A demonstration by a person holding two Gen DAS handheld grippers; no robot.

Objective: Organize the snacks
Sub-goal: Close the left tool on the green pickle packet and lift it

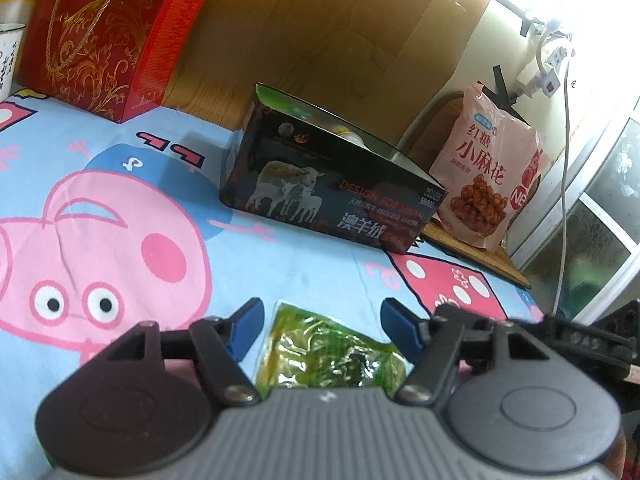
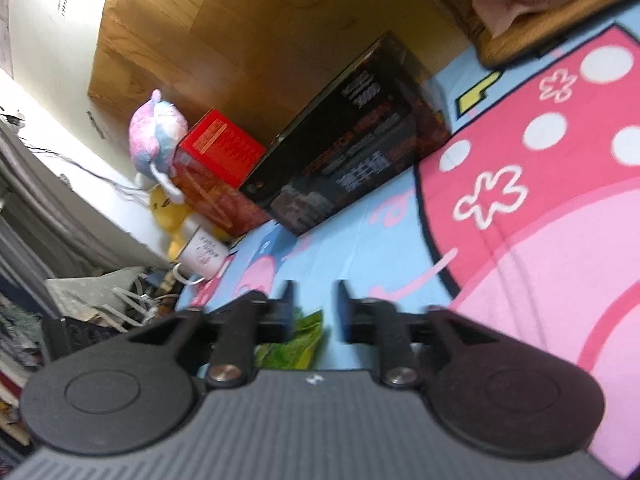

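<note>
One crinkly green snack packet [image 1: 320, 356] lies between the open left tool's [image 1: 322, 330] fingers, untouched; right tool [image 2: 314, 306] also open.

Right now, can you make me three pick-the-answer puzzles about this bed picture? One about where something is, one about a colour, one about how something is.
1. Where is the green snack packet?
A. inside the dark box
B. on the cartoon sheet between the left gripper's jaws
C. on top of the red gift box

2. What colour is the snack bag standing past the dark box?
A. pink
B. blue
C. black

3. How is the dark box's top?
A. taped shut
B. open
C. covered by a cup

Answers: 1 B, the packet lies flat on the sheet between the left gripper jaws. 2 A, its front is pink. 3 B, its inside shows.
</note>
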